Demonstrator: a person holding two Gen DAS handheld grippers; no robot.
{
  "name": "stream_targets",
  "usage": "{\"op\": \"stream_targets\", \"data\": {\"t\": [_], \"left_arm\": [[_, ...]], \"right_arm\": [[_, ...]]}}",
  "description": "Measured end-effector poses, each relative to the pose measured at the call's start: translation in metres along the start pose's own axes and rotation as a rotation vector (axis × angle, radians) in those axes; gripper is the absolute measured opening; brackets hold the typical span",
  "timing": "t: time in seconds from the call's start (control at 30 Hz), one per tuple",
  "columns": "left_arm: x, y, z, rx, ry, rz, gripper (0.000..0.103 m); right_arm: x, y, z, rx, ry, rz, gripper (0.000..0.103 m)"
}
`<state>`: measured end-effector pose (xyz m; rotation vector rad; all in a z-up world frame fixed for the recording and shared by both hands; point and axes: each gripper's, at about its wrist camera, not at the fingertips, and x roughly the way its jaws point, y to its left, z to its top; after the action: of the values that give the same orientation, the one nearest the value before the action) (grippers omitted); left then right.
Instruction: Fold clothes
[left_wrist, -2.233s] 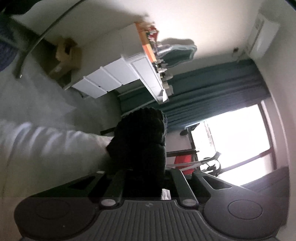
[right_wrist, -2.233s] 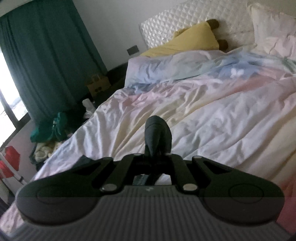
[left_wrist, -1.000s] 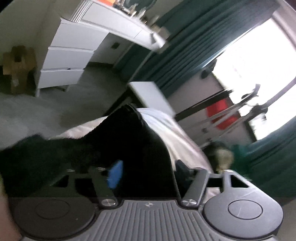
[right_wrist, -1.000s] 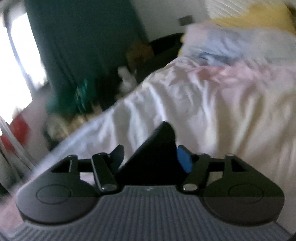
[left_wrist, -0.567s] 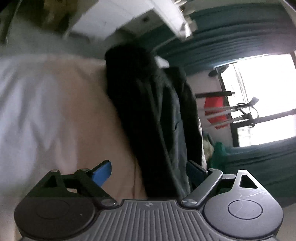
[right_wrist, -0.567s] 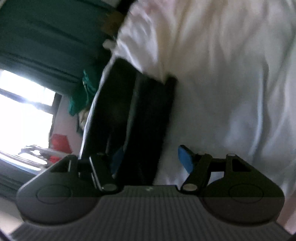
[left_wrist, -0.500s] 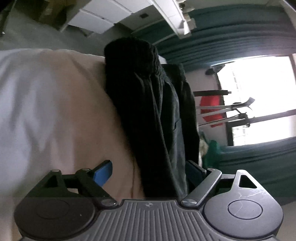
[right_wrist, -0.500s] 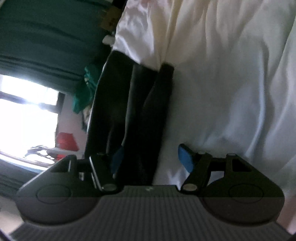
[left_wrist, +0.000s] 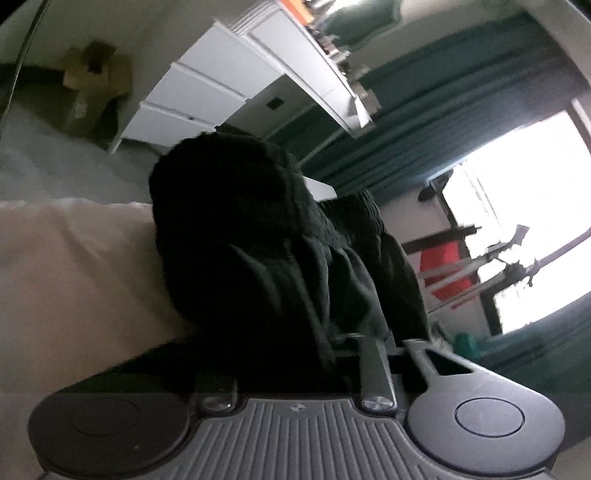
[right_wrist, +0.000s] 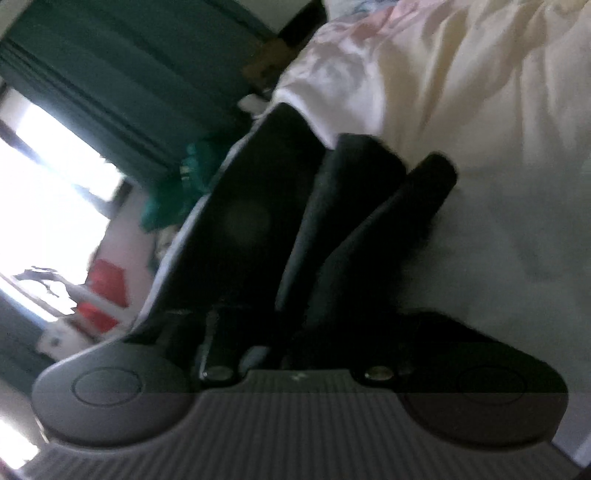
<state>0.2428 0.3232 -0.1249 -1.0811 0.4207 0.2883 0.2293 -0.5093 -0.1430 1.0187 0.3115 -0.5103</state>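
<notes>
A pair of black trousers lies lengthwise near the edge of the pale bedspread (left_wrist: 74, 266). In the left wrist view the gathered waistband end (left_wrist: 258, 236) fills the middle, and my left gripper (left_wrist: 295, 350) is shut on that cloth. In the right wrist view the leg ends (right_wrist: 332, 221) lie in long folds, and my right gripper (right_wrist: 295, 332) is shut on them. The fingertips of both grippers are buried in the dark cloth.
A white chest of drawers (left_wrist: 207, 92) and a cardboard box (left_wrist: 92, 96) stand across the floor. Dark green curtains (right_wrist: 110, 74) and a bright window (left_wrist: 517, 221) lie beyond the bed's edge. A pile of green clothes (right_wrist: 177, 184) lies on the floor.
Both grippers were open over the trousers half a second ago. Both have since pushed forward and closed on the cloth.
</notes>
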Motion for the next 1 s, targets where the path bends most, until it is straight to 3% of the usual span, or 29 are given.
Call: {"op": "stream_targets", "data": {"t": [0.03,0.13,0.2,0.33,0.53,0.8,0.93,1.0], "left_arm": [[-0.002,0.003,0.002,-0.039,-0.01,-0.023,0.013],[-0.021,-0.004,0.005,-0.023,-0.049,-0.092,0.011],[-0.023,-0.026,0.013,0.036,-0.051,-0.099,0.01],[-0.055,-0.059,0.037,0.009,-0.03,-0.093,0.009],[-0.142,-0.079,0.073,0.069,-0.036,-0.066,0.009],[-0.245,-0.005,0.078,0.123,0.078,0.027,0.009],[-0.25,0.043,0.068,0.114,0.154,0.091,0.011],[-0.25,0.057,0.065,0.141,0.164,0.06,0.012]], "right_arm": [[-0.001,0.0,-0.001,0.008,-0.018,-0.01,0.016],[-0.011,0.007,-0.003,0.029,-0.07,-0.021,0.012],[-0.025,0.015,0.0,0.033,-0.097,-0.012,0.011],[-0.059,0.022,0.011,0.048,-0.112,0.054,0.01],[-0.112,-0.008,0.019,0.101,-0.014,0.071,0.01],[-0.174,-0.072,0.019,0.226,0.177,-0.007,0.01],[-0.177,-0.097,0.01,0.283,0.26,-0.055,0.011],[-0.175,-0.103,0.008,0.313,0.284,-0.048,0.014]]}}
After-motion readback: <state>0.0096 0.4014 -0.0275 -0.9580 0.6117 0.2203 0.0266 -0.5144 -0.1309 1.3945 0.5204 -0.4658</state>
